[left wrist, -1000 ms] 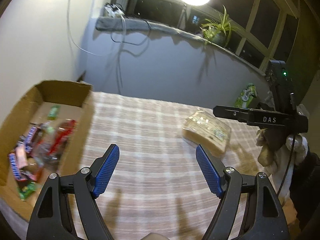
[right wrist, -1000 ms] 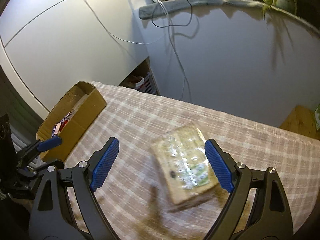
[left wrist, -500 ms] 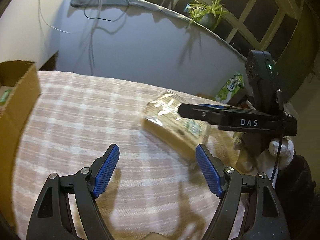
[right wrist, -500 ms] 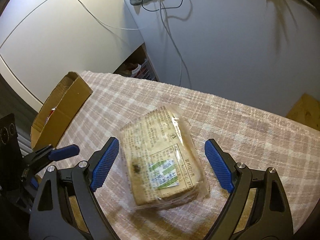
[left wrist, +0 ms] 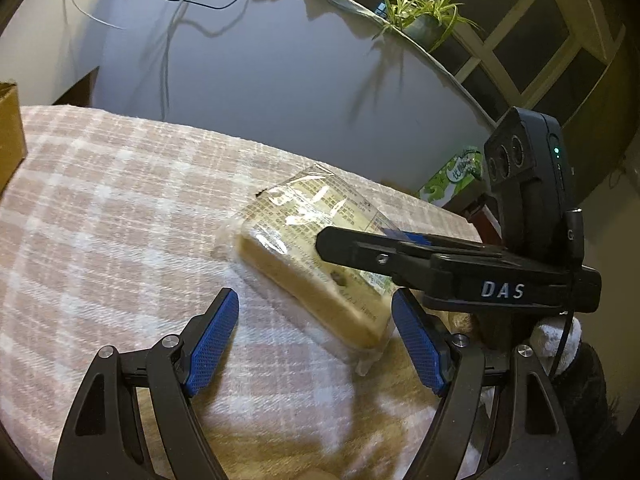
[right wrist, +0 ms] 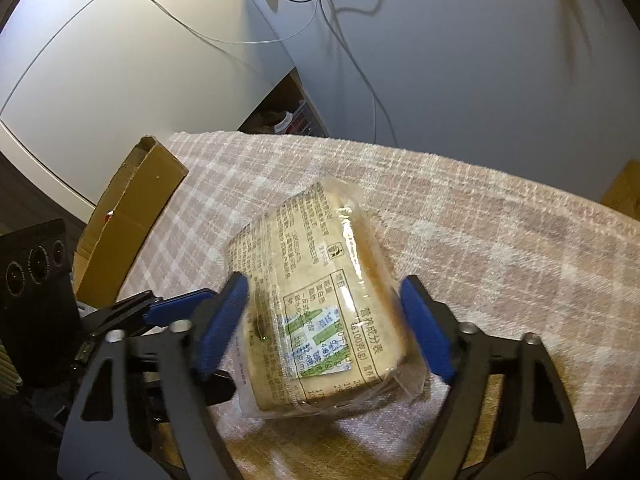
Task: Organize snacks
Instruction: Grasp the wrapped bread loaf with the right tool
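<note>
A clear-wrapped bread loaf [right wrist: 316,300] with printed text and a green label lies on the checked pink cloth [right wrist: 500,240]. My right gripper [right wrist: 324,328] is open and straddles the loaf's near end, blue pads on either side, the left pad close to the wrapper. In the left wrist view the loaf [left wrist: 312,256] lies ahead and right of my open, empty left gripper [left wrist: 316,344]. The right gripper [left wrist: 360,246] reaches over the loaf from the right there.
A cardboard box [right wrist: 132,216] stands at the cloth's left end; its corner shows in the left wrist view [left wrist: 10,128]. A green packet [left wrist: 452,178] stands beyond the table's far right. A wall with hanging cables is behind.
My right gripper has come down and forward, so the loaf now sits between its pads. My left gripper has swung right and closer to the loaf; the box has left its view.
</note>
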`<move>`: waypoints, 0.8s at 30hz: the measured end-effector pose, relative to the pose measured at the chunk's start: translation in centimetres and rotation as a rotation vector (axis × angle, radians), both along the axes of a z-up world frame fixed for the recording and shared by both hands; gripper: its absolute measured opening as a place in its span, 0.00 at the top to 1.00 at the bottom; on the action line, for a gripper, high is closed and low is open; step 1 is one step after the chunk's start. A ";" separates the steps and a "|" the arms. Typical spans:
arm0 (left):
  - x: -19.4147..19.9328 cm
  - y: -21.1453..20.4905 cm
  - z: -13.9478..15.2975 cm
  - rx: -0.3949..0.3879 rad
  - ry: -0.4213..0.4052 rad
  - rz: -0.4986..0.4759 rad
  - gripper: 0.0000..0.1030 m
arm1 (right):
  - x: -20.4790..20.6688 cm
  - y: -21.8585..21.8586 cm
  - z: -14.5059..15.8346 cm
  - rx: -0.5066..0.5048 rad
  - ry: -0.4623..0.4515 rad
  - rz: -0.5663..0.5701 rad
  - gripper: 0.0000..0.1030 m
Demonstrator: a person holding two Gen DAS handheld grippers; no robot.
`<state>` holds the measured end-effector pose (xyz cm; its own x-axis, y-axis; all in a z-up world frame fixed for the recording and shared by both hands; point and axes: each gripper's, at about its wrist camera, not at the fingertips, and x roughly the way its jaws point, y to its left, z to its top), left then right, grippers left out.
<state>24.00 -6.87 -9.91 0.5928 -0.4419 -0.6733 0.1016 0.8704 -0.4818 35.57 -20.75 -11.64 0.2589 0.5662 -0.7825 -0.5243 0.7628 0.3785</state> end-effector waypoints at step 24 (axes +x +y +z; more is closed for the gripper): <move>-2.3 1.1 2.5 0.054 -0.078 -0.019 0.51 | -3.4 2.6 2.9 0.058 -0.015 0.003 0.40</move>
<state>21.73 -5.77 -7.37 0.6359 -0.4181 -0.6487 0.1538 0.8923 -0.4244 32.13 -18.17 -8.73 0.2688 0.6111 -0.7445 -0.5323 0.7384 0.4139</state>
